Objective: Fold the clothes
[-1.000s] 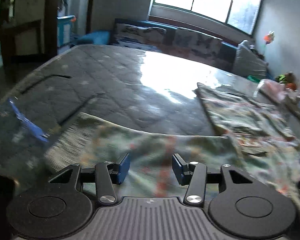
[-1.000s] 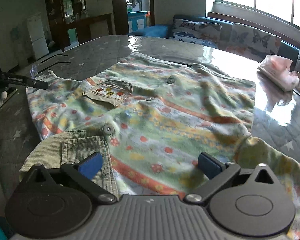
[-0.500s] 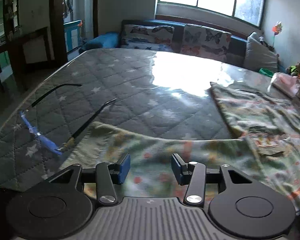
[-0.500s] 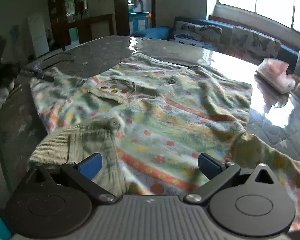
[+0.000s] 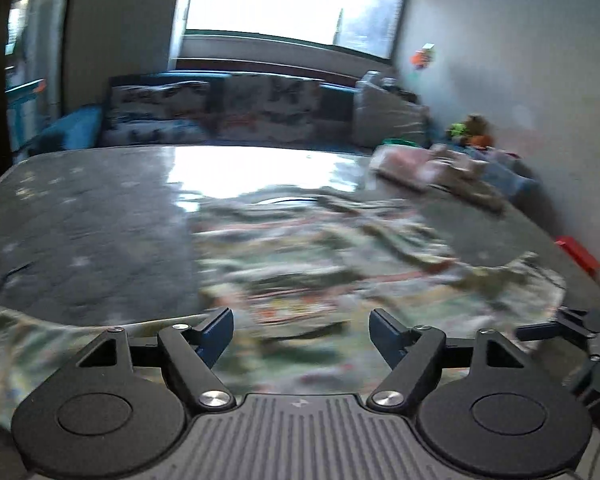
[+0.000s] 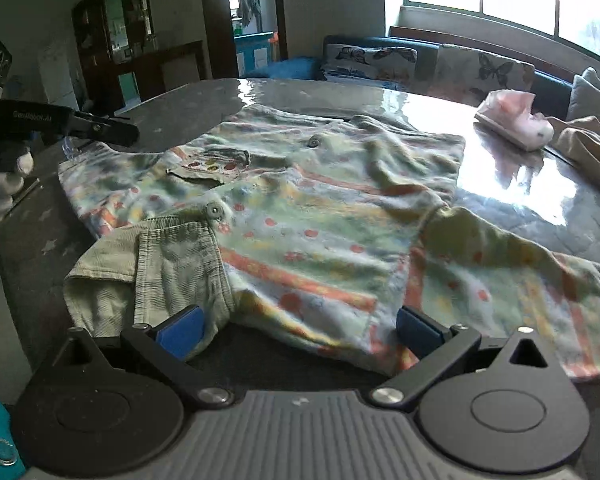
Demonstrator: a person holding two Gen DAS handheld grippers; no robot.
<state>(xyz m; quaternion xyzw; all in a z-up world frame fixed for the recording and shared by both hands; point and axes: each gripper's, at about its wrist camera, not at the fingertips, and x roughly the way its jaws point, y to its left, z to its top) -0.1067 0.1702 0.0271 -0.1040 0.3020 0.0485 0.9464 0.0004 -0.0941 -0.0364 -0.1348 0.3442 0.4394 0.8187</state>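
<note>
A child's patterned shirt [image 6: 320, 208] with orange stripes, dots, buttons and a chest pocket lies spread flat on the grey quilted table [image 6: 204, 96]. Its corduroy collar [image 6: 156, 264] lies just ahead of my right gripper [image 6: 300, 326], which is open and empty at the shirt's near edge. My left gripper [image 5: 302, 330] is open and empty over the shirt [image 5: 320, 264], which is blurred in the left wrist view. The left gripper also shows in the right wrist view [image 6: 112, 130] at the shirt's far left edge.
A pink folded cloth [image 6: 512, 120] and a beige garment [image 6: 588, 144] lie at the table's far right. A sofa with butterfly cushions [image 6: 420, 64] stands behind the table. A red object [image 5: 578, 254] sits at the right table edge.
My left gripper has opened wider and swung right, now facing along the shirt. My right gripper has pulled back a little; table now shows between its fingers.
</note>
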